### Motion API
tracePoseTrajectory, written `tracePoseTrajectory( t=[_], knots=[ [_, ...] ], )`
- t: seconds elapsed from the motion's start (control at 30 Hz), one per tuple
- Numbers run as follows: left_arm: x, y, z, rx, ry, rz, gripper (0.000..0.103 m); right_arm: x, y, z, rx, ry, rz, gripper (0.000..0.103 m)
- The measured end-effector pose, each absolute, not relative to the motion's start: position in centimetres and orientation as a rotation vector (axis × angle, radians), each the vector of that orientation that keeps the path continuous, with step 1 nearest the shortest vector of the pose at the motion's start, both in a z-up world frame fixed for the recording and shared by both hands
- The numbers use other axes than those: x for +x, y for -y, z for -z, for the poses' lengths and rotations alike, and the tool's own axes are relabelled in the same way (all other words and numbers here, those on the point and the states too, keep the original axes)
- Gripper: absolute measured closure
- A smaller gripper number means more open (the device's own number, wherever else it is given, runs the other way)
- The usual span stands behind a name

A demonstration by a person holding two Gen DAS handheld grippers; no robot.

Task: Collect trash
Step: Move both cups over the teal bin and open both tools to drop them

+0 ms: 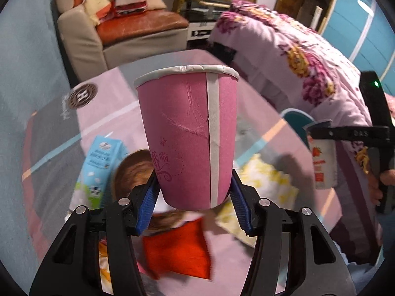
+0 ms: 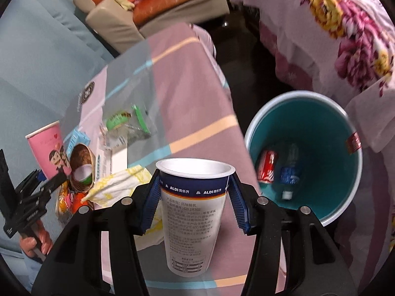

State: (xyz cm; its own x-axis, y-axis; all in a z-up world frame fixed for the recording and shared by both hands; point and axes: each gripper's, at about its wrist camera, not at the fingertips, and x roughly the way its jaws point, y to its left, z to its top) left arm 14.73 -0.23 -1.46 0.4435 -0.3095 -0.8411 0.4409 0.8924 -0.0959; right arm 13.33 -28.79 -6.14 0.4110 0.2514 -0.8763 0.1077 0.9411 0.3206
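Note:
A creased pink paper cup (image 1: 187,135) stands upright between the blue pads of my left gripper (image 1: 193,180), which is shut on its lower part, above the table litter. My right gripper (image 2: 195,175) is shut on a white yoghurt cup (image 2: 192,212) with a navy band, gripping just under its rim. In the right wrist view the left gripper (image 2: 37,180) with the pink cup (image 2: 49,153) sits at the far left. In the left wrist view the yoghurt cup (image 1: 323,160) hangs at the right edge. A teal bin (image 2: 321,128) stands on the floor to the right of the table, holding a red can (image 2: 267,170) and a bottle (image 2: 290,172).
On the pink-clothed table (image 2: 177,79) lie a blue milk carton (image 1: 103,162), a brown paper bowl (image 1: 130,172), a yellow-white napkin (image 1: 266,180), a red wrapper (image 1: 177,249) and a green wrapper (image 2: 123,120). A floral bedspread (image 2: 345,24) hangs behind the bin; a sofa (image 1: 81,37) stands beyond the table.

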Motion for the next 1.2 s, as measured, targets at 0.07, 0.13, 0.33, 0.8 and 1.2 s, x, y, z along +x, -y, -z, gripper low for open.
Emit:
tracePoseTrajectory(
  t=[0.07,0.13,0.33,0.8,1.2],
  knots=[
    [14.1,2.0,1.0,0.148,-1.004,0.492,0.047,13.0,29.7,5.5,0.359,-1.124,-0.087,0.053],
    [13.8,3.9,1.0,0.15,-1.0,0.509,0.047,12.6,30.9,5.1,0.378,-1.103,-0.081,0.053],
    [13.4,10.6,1.7,0.177,-1.019,0.57,0.047,11.0,35.4,4.4,0.416,-1.049,-0.025,0.053],
    [13.7,24.6,5.8,0.311,-1.086,0.681,0.047,9.4,43.3,5.3,0.442,-1.015,0.063,0.053],
    [14.3,28.8,7.8,0.304,-1.122,0.722,0.045,9.0,46.5,6.4,0.457,-1.016,0.115,0.053]
  ],
)
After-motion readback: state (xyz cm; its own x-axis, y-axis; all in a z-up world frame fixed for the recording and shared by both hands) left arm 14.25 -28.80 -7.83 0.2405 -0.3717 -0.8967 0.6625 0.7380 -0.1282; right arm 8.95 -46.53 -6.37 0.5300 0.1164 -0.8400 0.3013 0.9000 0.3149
